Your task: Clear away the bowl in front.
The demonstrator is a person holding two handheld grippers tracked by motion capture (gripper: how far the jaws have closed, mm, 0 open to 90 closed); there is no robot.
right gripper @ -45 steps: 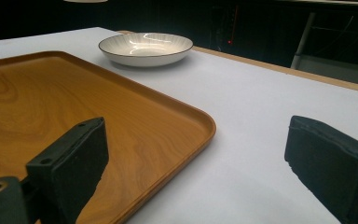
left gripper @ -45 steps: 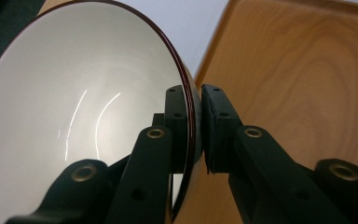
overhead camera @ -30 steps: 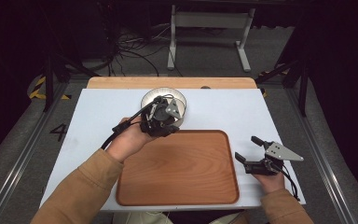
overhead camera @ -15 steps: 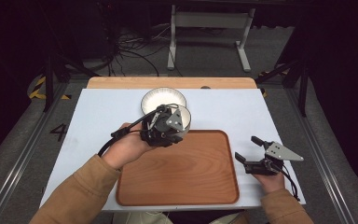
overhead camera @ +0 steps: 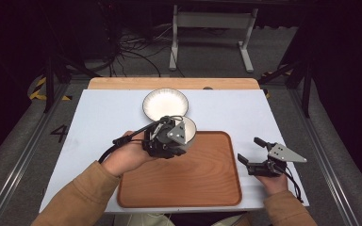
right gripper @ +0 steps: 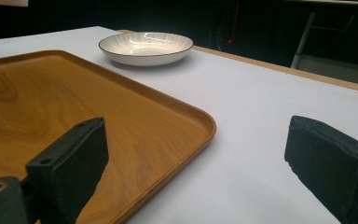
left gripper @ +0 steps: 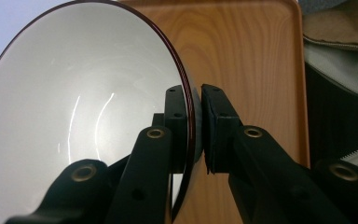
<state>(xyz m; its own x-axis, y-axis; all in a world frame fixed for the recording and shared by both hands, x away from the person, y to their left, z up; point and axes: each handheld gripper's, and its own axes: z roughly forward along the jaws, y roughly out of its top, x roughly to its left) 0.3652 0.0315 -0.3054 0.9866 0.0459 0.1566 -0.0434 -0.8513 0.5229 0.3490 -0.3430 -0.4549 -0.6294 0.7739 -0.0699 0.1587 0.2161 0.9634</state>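
One bowl [left gripper: 74, 116] pinched in left gripper [left gripper: 195, 126], now carried over tray [overhead camera: 207, 179], right gripper [overhead camera: 257, 155] agape.

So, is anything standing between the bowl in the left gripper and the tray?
Nothing visible does. The left gripper is shut on the rim of the bowl, which hangs over the far-left part of the tray. The tray's surface is bare, and the plate sits apart on the table beyond it.

Left gripper [overhead camera: 181, 136] clamped (right gripper [overhead camera: 253, 151] agape)
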